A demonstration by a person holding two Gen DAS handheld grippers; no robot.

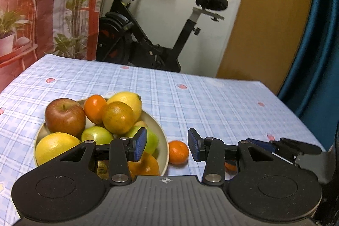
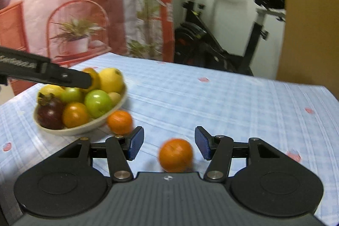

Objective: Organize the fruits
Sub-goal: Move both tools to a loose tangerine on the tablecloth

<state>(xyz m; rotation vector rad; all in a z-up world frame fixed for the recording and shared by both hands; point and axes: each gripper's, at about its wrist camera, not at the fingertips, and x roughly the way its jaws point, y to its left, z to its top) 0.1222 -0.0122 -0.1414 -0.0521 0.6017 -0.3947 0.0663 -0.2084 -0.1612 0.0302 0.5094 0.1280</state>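
Between the right gripper's parted blue pads, untouched, lies a small round orange mandarin on the checked blue tablecloth, light, smooth and rollable, best pinched across its middle, while the left gripper hangs part-open and empty near the heaped cream fruit bowl.

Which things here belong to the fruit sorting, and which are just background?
Job: bowl of mixed fruit; loose orange beside the bowl; second loose orange between the open right gripper's jaws.

Background: exercise bike; printed plant curtain; checked tablecloth.
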